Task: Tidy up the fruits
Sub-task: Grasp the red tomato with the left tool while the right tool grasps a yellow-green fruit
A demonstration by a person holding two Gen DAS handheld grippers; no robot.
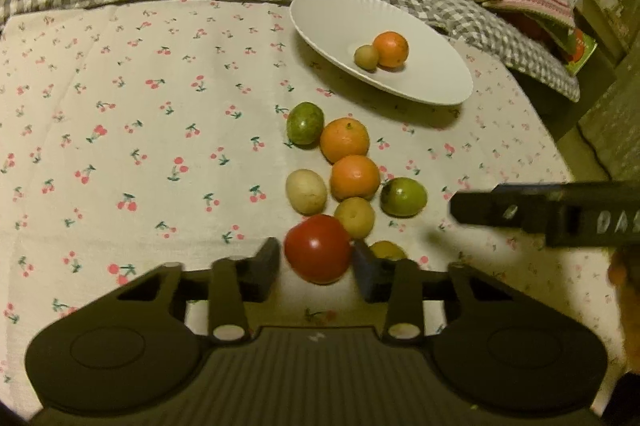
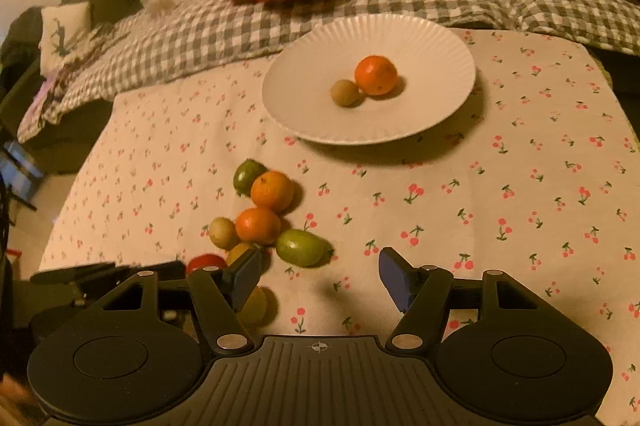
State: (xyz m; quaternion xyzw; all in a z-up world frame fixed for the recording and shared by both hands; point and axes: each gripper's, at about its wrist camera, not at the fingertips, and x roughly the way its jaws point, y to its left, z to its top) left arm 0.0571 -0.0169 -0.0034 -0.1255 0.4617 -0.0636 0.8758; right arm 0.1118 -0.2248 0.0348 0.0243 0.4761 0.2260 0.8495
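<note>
Low in the frame, our left tongs (image 1: 316, 262) clench the red tomato (image 1: 318, 249) to carry it to the plate (image 1: 320, 22); our right tongs (image 2: 320, 280) hang released, grasping nothing.

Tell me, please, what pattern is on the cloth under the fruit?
Small red cherries with green leaves on a white cloth, clearest in the left wrist view.

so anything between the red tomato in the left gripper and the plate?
Yes. The other loose fruit sit on the straight line: a yellowish fruit, two oranges and a green fruit lie between the red tomato and the plate. Above them nothing visible blocks.
</note>
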